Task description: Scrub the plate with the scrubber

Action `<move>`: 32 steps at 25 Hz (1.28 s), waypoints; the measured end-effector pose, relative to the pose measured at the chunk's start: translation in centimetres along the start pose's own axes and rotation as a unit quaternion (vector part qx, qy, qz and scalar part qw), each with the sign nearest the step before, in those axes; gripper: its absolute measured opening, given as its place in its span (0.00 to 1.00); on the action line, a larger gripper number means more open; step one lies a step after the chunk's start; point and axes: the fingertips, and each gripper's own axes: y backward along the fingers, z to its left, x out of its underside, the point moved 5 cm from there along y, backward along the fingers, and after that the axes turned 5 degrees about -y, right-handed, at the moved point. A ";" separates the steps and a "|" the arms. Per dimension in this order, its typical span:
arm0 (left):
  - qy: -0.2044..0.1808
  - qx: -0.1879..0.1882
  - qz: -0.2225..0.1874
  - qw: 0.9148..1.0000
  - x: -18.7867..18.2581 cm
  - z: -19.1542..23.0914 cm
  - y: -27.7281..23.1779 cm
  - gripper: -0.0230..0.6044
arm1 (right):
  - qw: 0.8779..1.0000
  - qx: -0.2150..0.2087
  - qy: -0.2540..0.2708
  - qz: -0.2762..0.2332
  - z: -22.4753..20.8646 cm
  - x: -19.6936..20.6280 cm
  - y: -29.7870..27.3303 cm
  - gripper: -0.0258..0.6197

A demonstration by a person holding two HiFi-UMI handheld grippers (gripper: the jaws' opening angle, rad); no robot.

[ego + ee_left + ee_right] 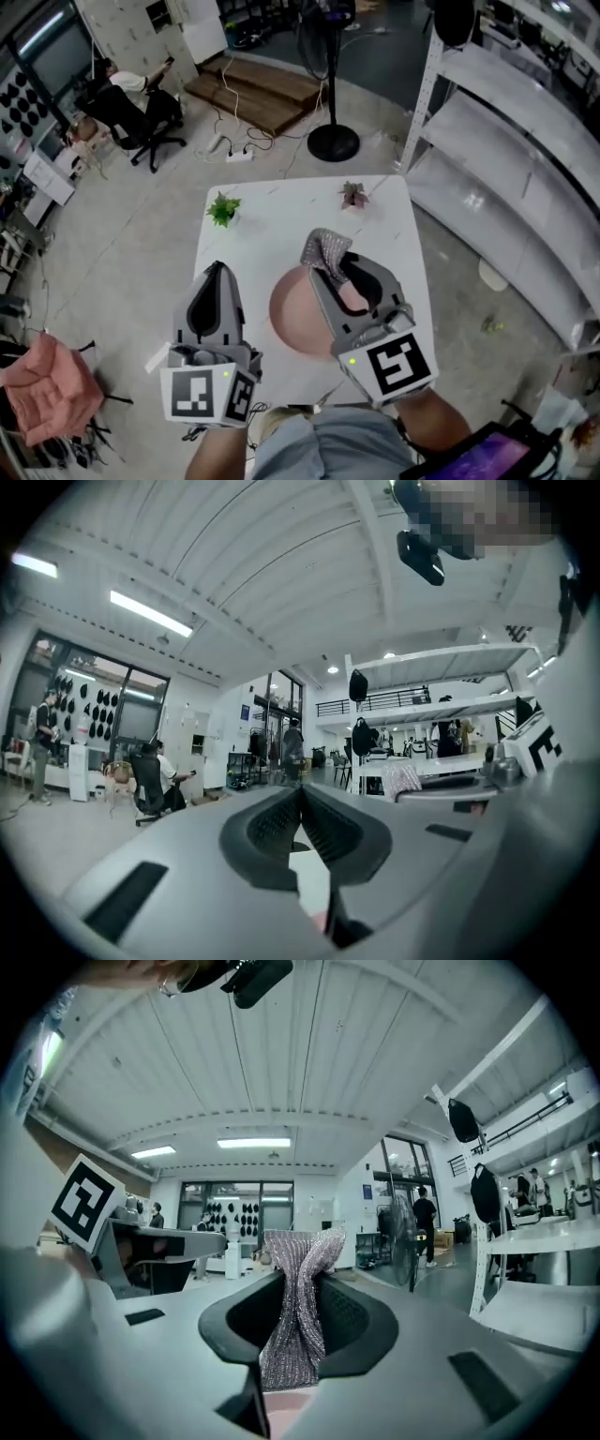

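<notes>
A pink plate (289, 319) lies on the white table (281, 220), partly under my right gripper. My right gripper (330, 264) is raised over the plate and tilted up, shut on a silvery mesh scrubber (326, 250). In the right gripper view the scrubber (295, 1302) is pinched upright between the jaws, with a strip of pink plate (289, 1417) below. My left gripper (216, 274) hovers at the plate's left, shut with nothing in it. In the left gripper view its jaws (302, 794) meet, pointing up at the room.
Two small potted plants stand at the table's far side, a green one (223, 208) and a reddish one (354, 195). A fan stand (333, 141) and white shelving (506, 159) lie beyond. A person sits on an office chair (141, 117) at the far left.
</notes>
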 end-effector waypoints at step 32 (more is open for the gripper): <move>0.019 0.118 -0.069 0.990 -2.4 1.6 3.7 0.05 | 0.992 0.089 0.073 -0.050 7.7 -2.9 2.1 0.19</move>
